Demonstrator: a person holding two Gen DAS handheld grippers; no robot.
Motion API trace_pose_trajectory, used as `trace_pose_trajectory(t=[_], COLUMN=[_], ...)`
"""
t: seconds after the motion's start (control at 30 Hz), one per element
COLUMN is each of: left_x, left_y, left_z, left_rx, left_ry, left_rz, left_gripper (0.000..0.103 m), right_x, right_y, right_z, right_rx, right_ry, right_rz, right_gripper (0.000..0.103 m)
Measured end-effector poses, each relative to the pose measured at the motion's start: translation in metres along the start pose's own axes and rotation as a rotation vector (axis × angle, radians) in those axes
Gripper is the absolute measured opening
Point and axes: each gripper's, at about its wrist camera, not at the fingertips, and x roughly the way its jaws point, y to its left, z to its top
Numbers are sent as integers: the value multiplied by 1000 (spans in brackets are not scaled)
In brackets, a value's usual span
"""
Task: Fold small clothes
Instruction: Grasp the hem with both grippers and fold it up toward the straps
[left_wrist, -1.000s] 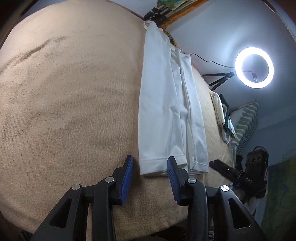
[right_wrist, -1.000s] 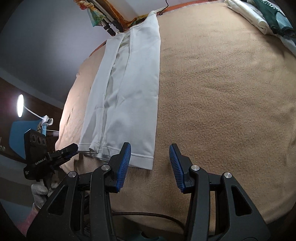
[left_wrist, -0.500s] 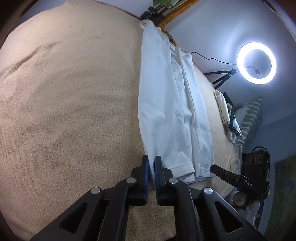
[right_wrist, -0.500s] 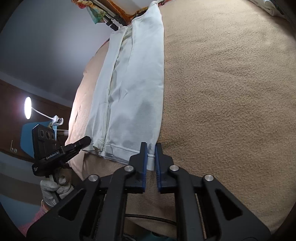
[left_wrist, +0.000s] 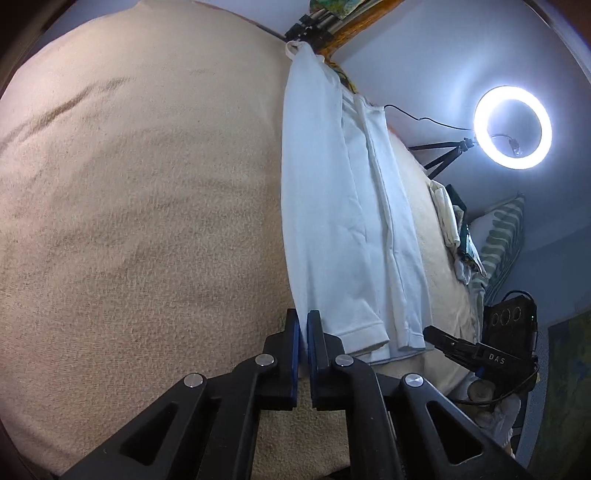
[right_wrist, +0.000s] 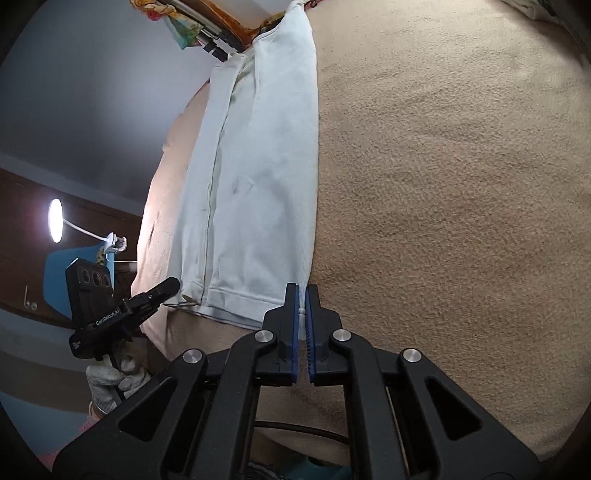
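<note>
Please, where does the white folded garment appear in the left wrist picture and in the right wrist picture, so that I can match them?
Left wrist: the white garment runs from top centre down to the left gripper, right of middle.
Right wrist: the garment lies left of centre, its near hem corner in the right gripper.
Shared landmark: the beige blanket beneath it.

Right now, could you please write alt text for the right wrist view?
The right gripper is shut on the near hem corner of a long white garment lying lengthwise on a tan blanket. The left gripper is at the hem's opposite corner.
</note>
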Motion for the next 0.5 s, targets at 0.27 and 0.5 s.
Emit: trace_pose_trajectory(t=[0.27, 0.5], left_x=[-9, -12], left_y=[-9, -18], left_z=[13, 39], left_rx=[7, -1], left_ry=[-3, -14], left_rz=[-20, -45], left_gripper=[1, 1], right_x=[-16, -16], right_y=[5, 10], right_z=[7, 27], right_rx=[22, 31], right_ry=[-40, -73], right_rz=[76, 76], right_gripper=[5, 5])
